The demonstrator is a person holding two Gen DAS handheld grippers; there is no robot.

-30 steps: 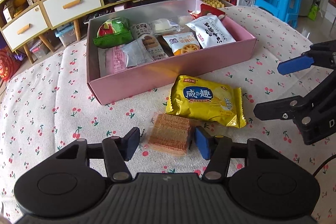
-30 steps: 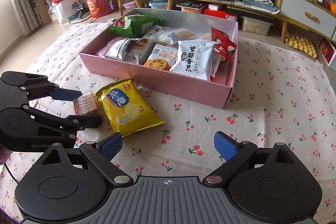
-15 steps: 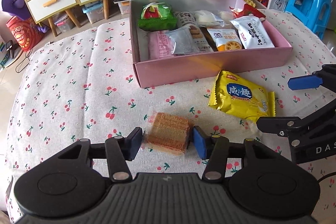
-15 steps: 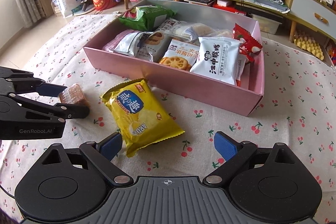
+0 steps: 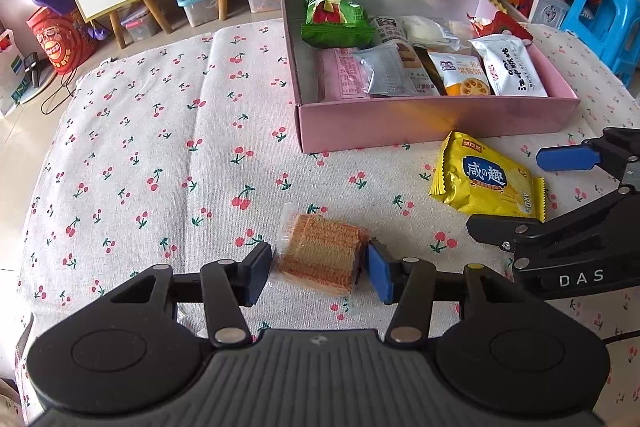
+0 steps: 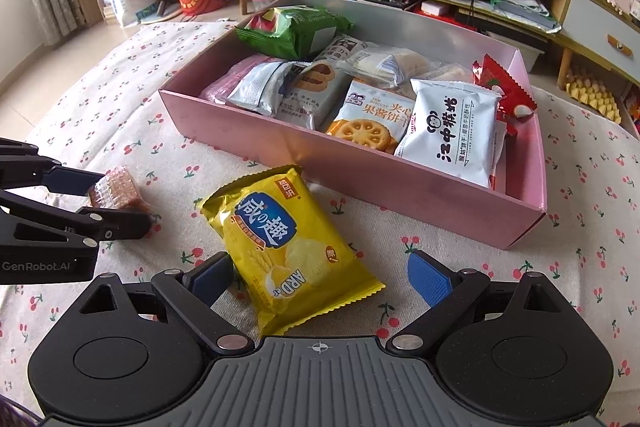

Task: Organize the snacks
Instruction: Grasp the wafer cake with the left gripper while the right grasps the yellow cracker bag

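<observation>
Cherry-print cloth (image 5: 168, 131) covers the table. From the left wrist, the left gripper (image 5: 318, 269) has just squeezed in and pinches the wafer pack (image 5: 320, 259) on both sides. Behind sits the pink box (image 5: 436, 119) full of snacks.

From the right wrist, the right gripper (image 6: 320, 277) stands wide around the yellow cracker bag (image 6: 288, 247), not touching it.

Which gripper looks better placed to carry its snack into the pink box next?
Left. The left gripper already has its jaws closed against the wafer pack. The right gripper is open around the yellow packet, which lies loose beside the pink box.
</observation>
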